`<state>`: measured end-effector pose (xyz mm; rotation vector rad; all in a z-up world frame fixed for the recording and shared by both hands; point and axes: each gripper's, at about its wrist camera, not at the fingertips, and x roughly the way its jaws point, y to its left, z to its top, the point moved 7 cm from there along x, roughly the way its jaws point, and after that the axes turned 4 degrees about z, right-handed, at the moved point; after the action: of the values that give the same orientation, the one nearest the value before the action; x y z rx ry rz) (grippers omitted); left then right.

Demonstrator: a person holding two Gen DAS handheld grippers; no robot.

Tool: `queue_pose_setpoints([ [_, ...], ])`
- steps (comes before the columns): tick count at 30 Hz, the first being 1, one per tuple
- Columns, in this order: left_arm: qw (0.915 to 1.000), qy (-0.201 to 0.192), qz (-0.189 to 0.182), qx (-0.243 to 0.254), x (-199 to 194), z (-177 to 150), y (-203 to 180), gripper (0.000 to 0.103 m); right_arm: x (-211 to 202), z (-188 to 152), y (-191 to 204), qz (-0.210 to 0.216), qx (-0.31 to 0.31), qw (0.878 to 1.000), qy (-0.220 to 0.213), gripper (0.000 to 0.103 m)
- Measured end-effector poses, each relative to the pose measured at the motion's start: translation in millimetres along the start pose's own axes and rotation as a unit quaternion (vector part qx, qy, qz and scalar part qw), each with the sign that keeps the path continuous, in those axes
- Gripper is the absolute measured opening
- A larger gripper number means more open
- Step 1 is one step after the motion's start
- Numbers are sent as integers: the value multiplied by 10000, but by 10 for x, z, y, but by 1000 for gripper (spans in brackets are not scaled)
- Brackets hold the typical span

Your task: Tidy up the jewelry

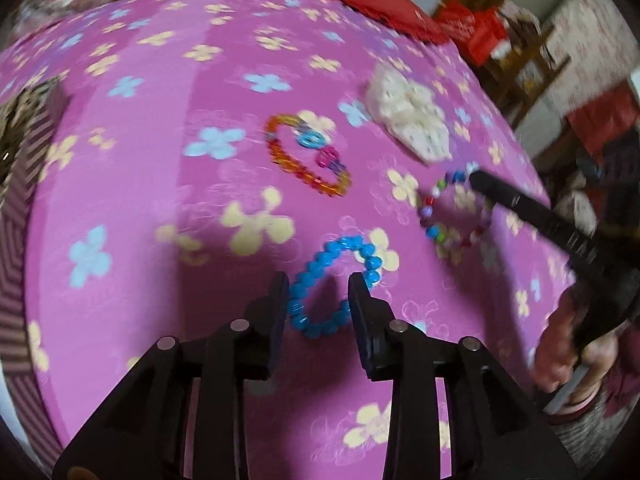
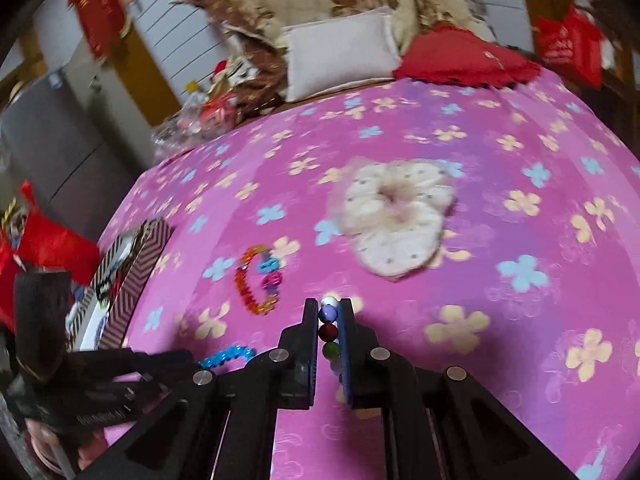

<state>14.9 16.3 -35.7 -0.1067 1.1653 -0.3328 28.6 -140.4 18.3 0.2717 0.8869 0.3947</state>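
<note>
I am clamping the right hand-held gripper [image 2: 329, 330] on the multicoloured bead bracelet [image 1: 452, 212], its beads stacked between the pads, over the pink flowered bedspread [image 1: 168, 184]. The left hand-held gripper [image 1: 318, 292] is standing released, its pads astride the blue bead bracelet [image 1: 332, 284] without pressing it. The striped box [image 2: 132, 264] is waiting at the bed's edge. I judge a slow carry best, keeping the strand from slipping and clearing the orange bracelet [image 2: 256, 280] and cream scrunchie [image 2: 394, 216].
</note>
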Motion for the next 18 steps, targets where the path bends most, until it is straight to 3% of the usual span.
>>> queue_pose_setpoints([
  [3,9997,45,179,181,113,16,-48,30,16,-15,-114,79,199,9995,214,9],
  [5,9993,10,259,285,125,23,-73,29,29,-10,-218,-65,311,9992,240,15],
  [6,9990,53,297,326,137,12,-80,12,26,-14,-260,-101,355,9991,231,29],
  [7,9989,115,278,350,156,3,-90,7,18,-11,-310,-153,420,9988,203,45],
  [8,9990,99,271,348,146,-7,-91,7,-1,-1,-365,-227,499,9984,142,50],
  [13,9995,-64,226,194,10,-75,-70,7,121,-76,-348,-253,376,9983,359,52],
  [18,9992,-395,80,17,-298,-113,-31,7,278,-229,-201,-1100,-446,9915,526,49],
])
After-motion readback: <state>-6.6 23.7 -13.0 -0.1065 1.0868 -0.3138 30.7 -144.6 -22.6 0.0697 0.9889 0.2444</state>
